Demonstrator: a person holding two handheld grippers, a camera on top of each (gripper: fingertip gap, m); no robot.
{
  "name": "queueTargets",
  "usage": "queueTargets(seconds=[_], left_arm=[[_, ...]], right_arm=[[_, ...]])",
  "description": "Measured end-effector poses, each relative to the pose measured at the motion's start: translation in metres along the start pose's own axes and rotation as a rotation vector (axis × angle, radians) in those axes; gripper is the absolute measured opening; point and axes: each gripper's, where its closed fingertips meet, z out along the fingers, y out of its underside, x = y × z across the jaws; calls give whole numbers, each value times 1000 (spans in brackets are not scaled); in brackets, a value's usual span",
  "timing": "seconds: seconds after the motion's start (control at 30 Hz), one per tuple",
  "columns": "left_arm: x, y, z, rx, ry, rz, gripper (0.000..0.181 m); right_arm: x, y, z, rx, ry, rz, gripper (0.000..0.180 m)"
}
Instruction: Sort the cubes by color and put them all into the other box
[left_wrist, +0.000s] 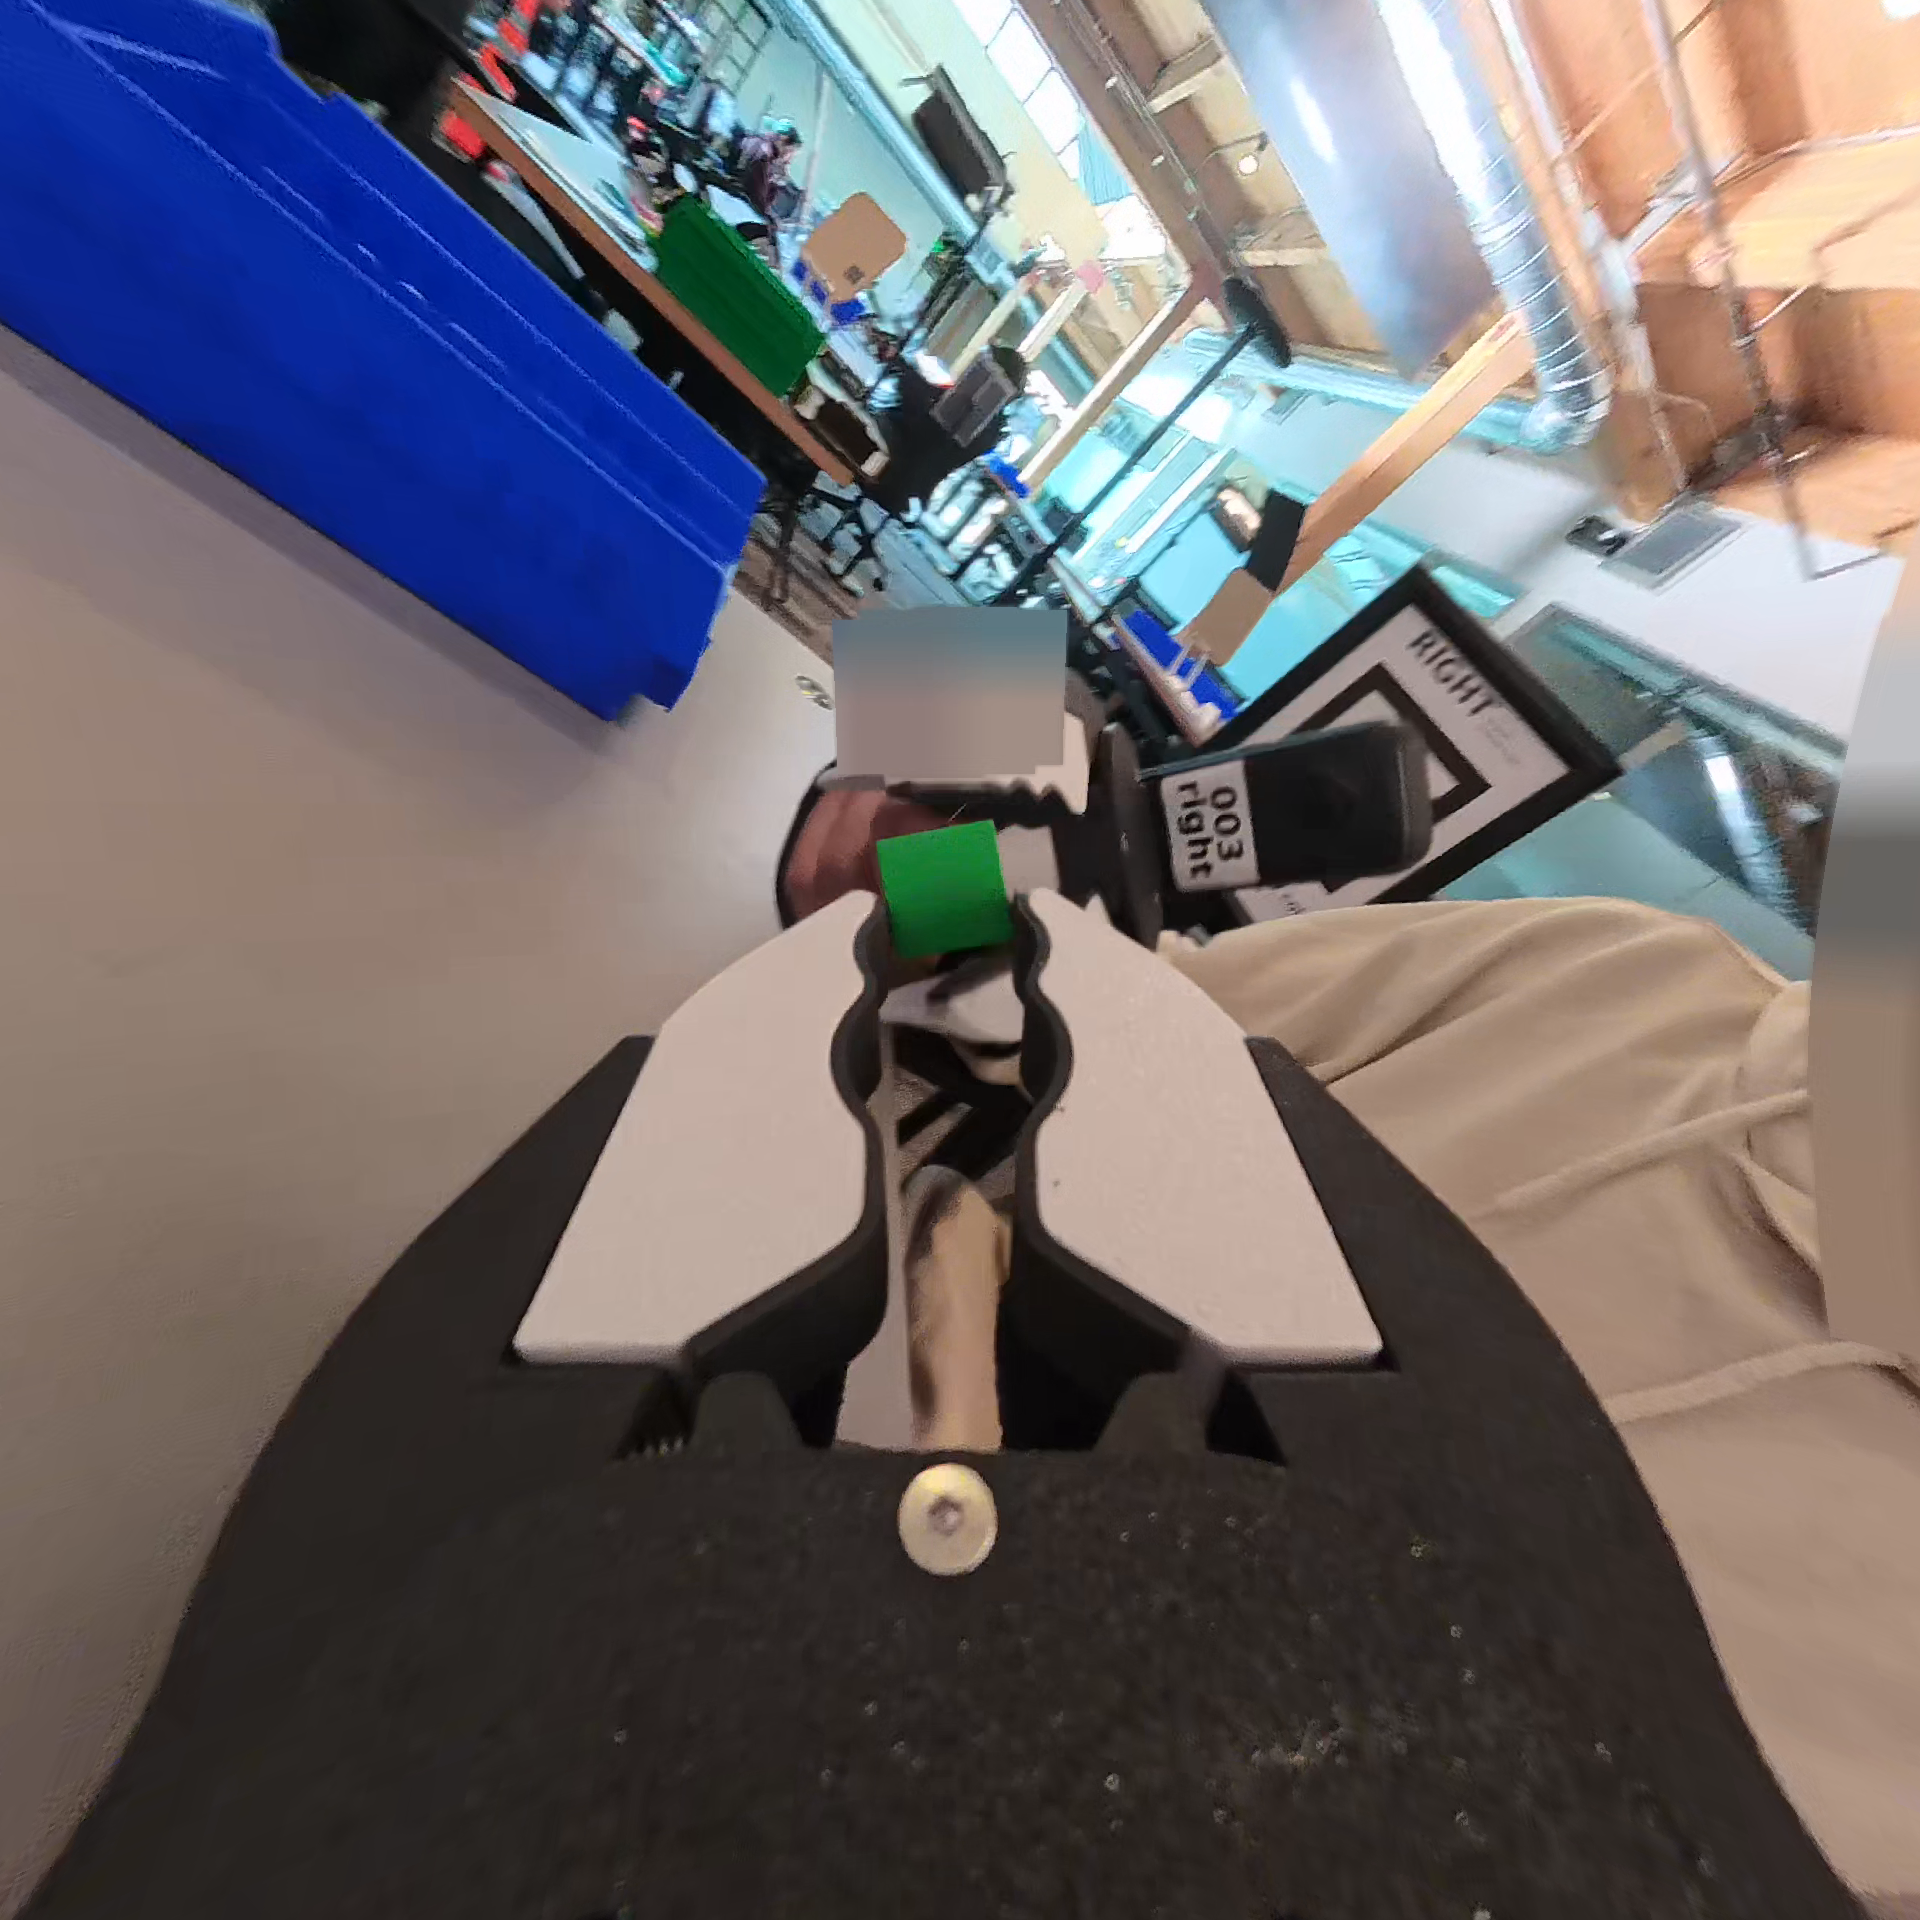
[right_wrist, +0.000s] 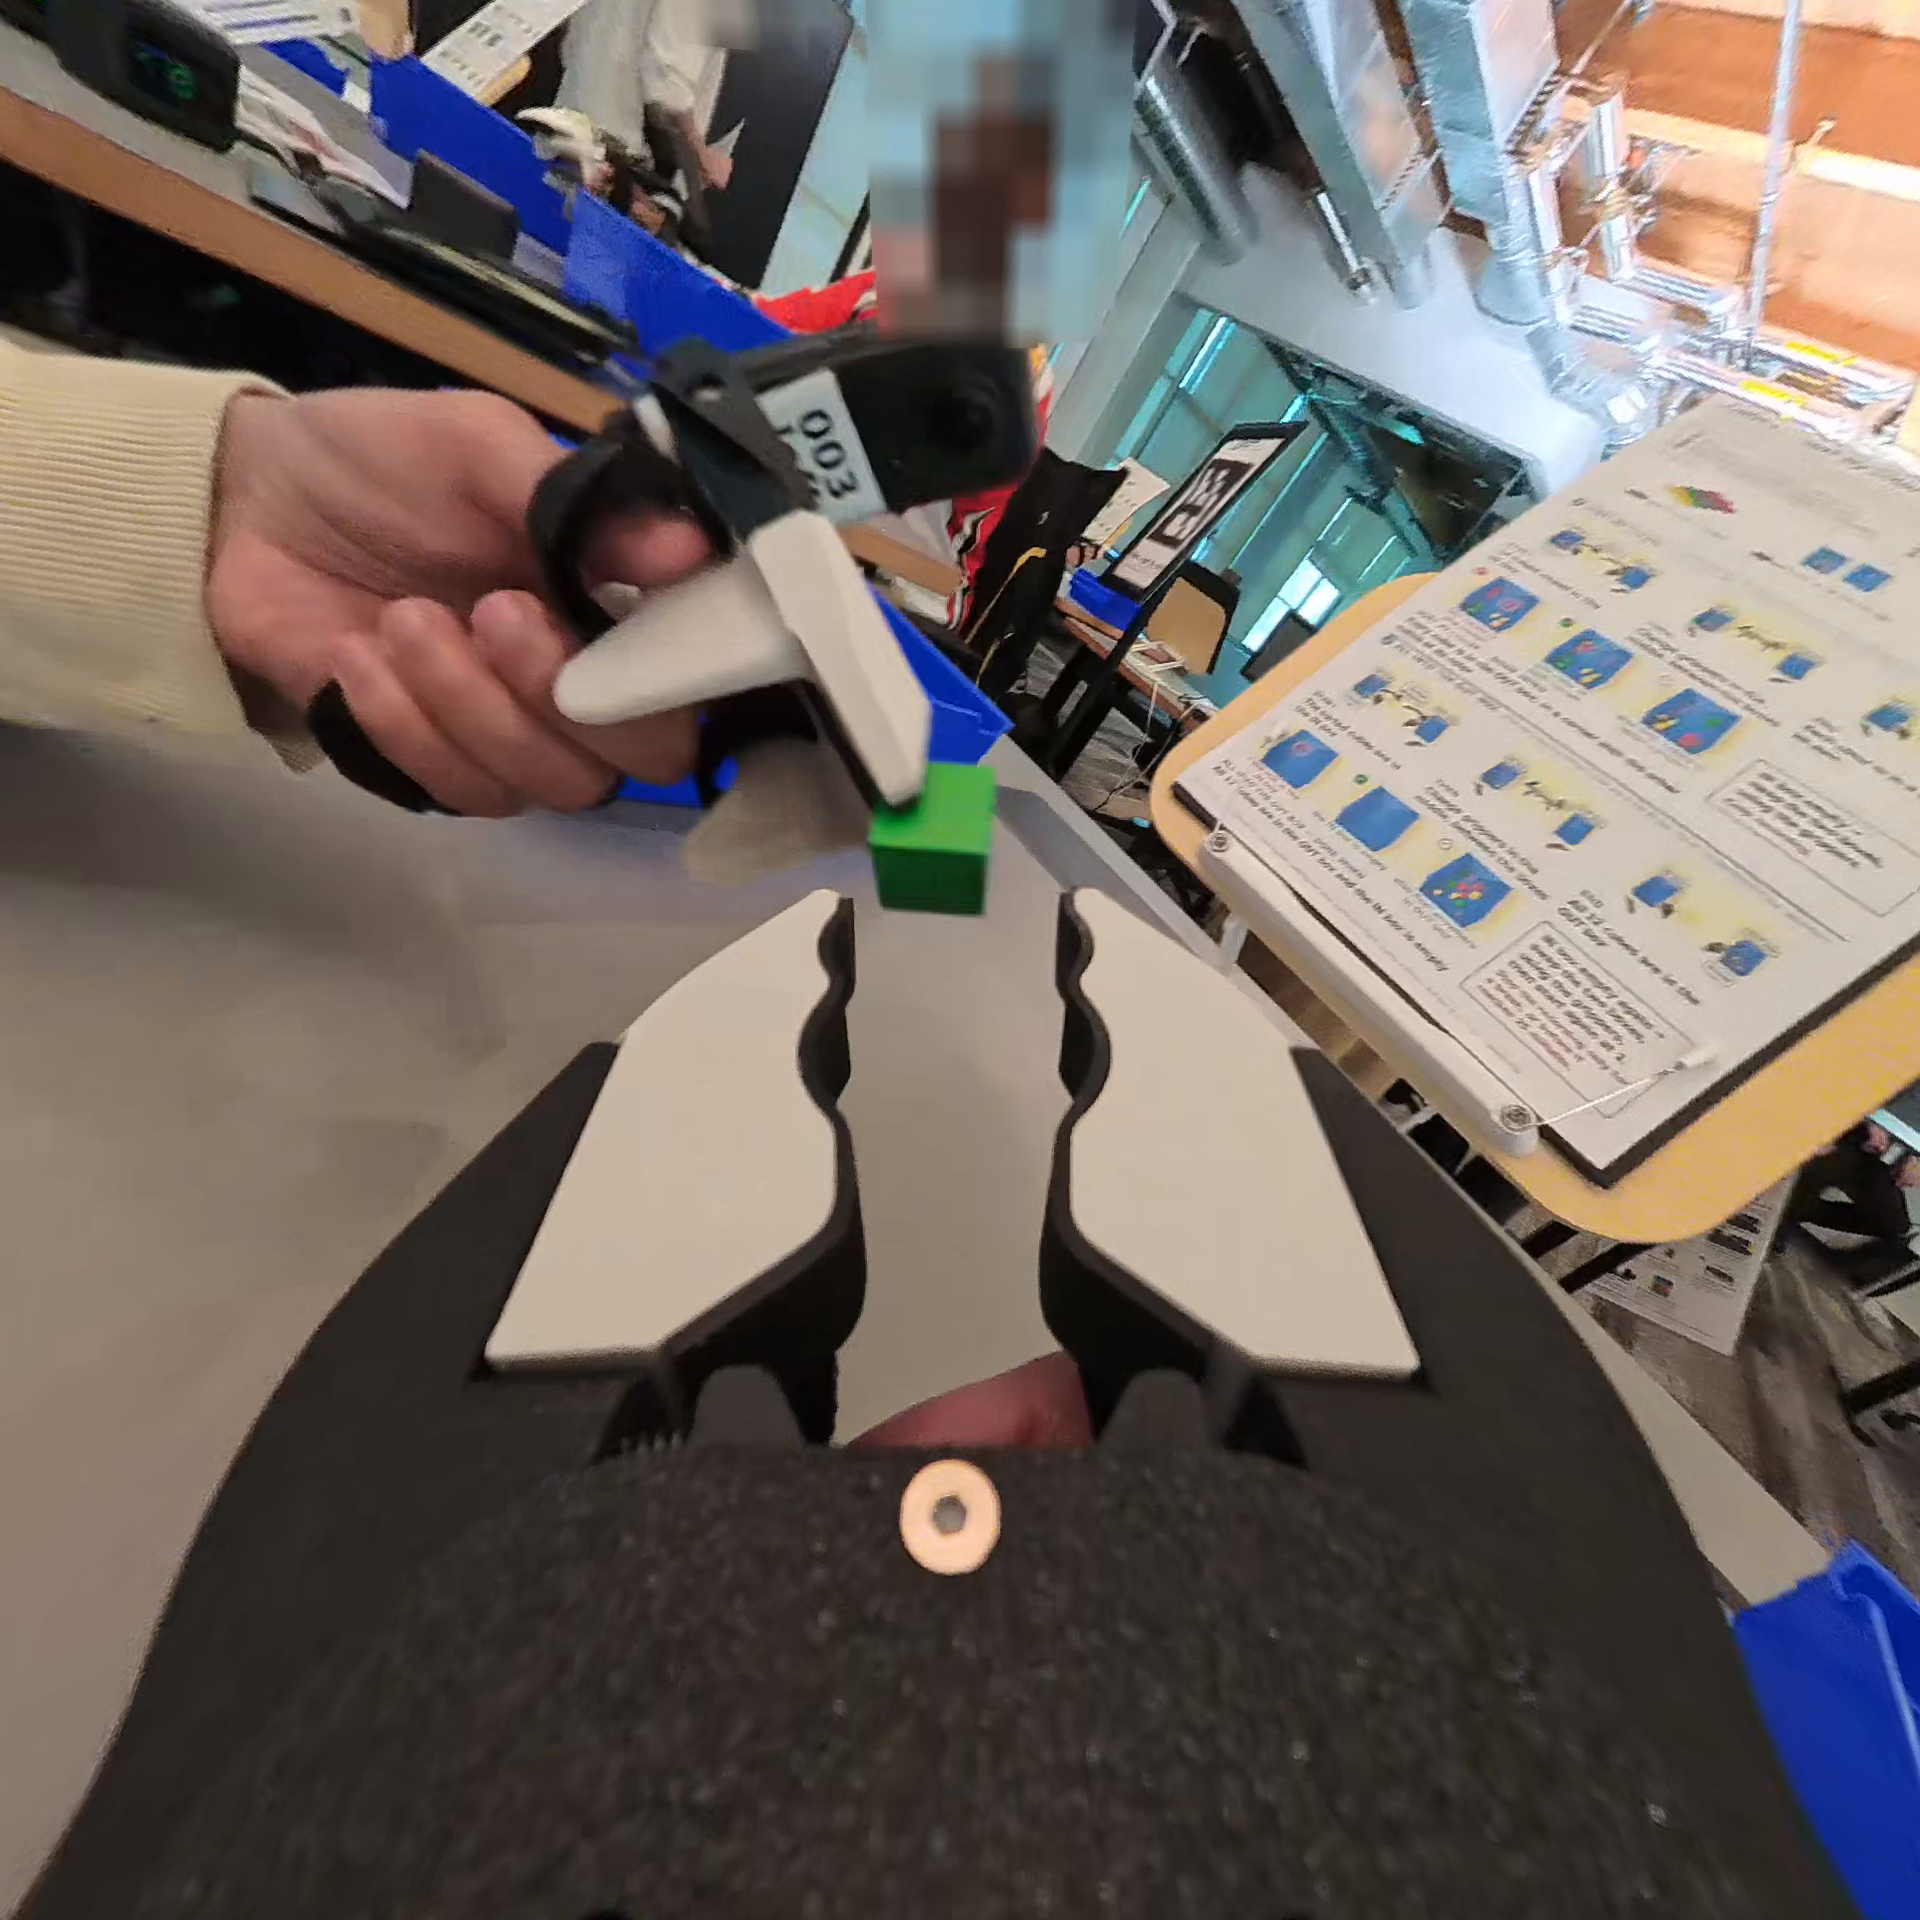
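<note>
Green cube (left_wrist: 943, 886) clamped in left gripper (left_wrist: 945, 914), right gripper (right_wrist: 956, 920) held agape, blue bin (left_wrist: 343, 343) contents hidden

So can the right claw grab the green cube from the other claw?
Probably yes. The right claw is open and the green cube hangs just ahead of its tips, nothing between, though the left claw grips it.

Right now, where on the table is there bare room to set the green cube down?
Bare tabletop runs wide below the blue box, left of the left tongs holding the green cube. More bare surface shows between the open right tongs. It is crowded where both tongs meet.
</note>
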Motion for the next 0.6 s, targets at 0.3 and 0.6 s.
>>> queueTargets(seconds=[0.3, 0.6], left_arm=[[-5, 16, 22, 10, 139, -168, 21], [-14, 26, -13, 127, -124, -29, 64]], right_arm=[[-7, 15, -4, -22, -24, 21, 23], [30, 29, -37, -97, 55, 24, 23]])
